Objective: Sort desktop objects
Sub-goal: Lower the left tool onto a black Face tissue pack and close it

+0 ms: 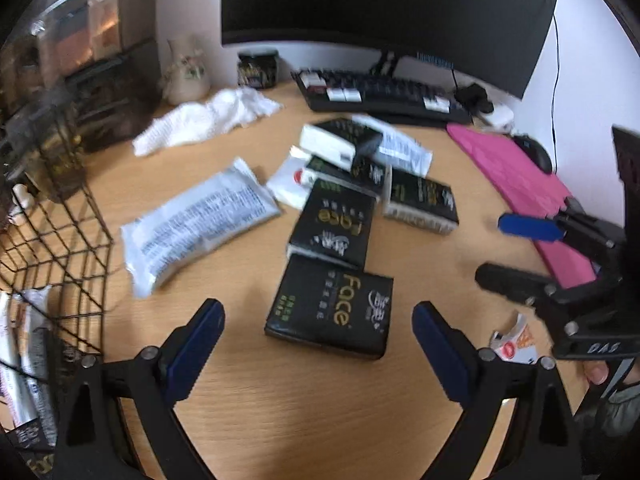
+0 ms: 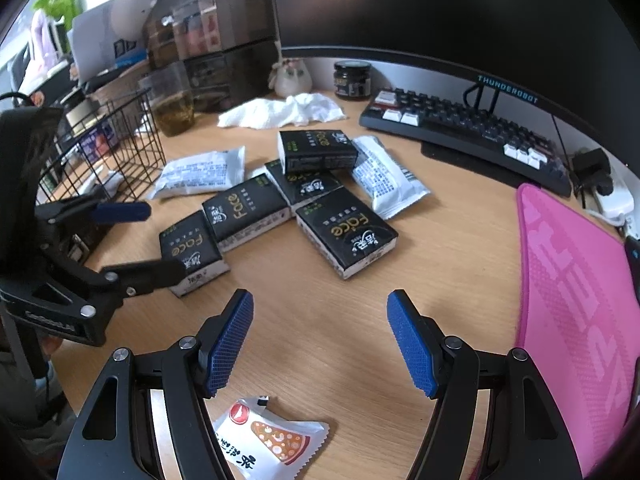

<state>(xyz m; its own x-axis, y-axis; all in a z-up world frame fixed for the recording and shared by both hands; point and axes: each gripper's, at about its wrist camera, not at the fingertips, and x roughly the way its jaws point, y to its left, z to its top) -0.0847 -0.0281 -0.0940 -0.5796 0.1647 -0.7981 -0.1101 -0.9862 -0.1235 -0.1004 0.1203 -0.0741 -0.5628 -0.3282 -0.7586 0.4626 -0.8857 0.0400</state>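
1. Left gripper (image 1: 318,346): jaws spread wide, nothing between the blue pads, held low over the wooden desk (image 1: 320,420).
2. Nearest black tissue pack (image 1: 330,312): flat on the desk just ahead of the left fingertips, roughly centred in the gap but beyond the pads, not touched by either.
3. Second black pack (image 1: 332,224) directly behind the first, touching or overlapping its far edge; further black packs (image 1: 420,200) heaped behind that, one box (image 1: 336,142) lying on top of the pile.
4. White printed pouch (image 1: 200,224) left of the pile, lying slantwise, near the wire basket (image 1: 60,248) at the left edge; another white pouch (image 1: 404,150) at the rear of the pile.
5. Right gripper (image 2: 320,344): jaws also wide apart, empty, above bare wood.
6. From the right wrist view, black pack (image 2: 346,232) ahead of the right fingertips, apart from them; the rest of the pile farther off to the left.
7. Small snack sachet (image 2: 272,444) flat on the desk below the right gripper, behind the pad tips, partly hidden by the left-hand finger.
8. Around the work: crumpled white cloth (image 1: 208,120), keyboard (image 2: 468,136), pink mouse mat (image 2: 580,312), dark jar (image 2: 352,80), monitor (image 1: 384,4).
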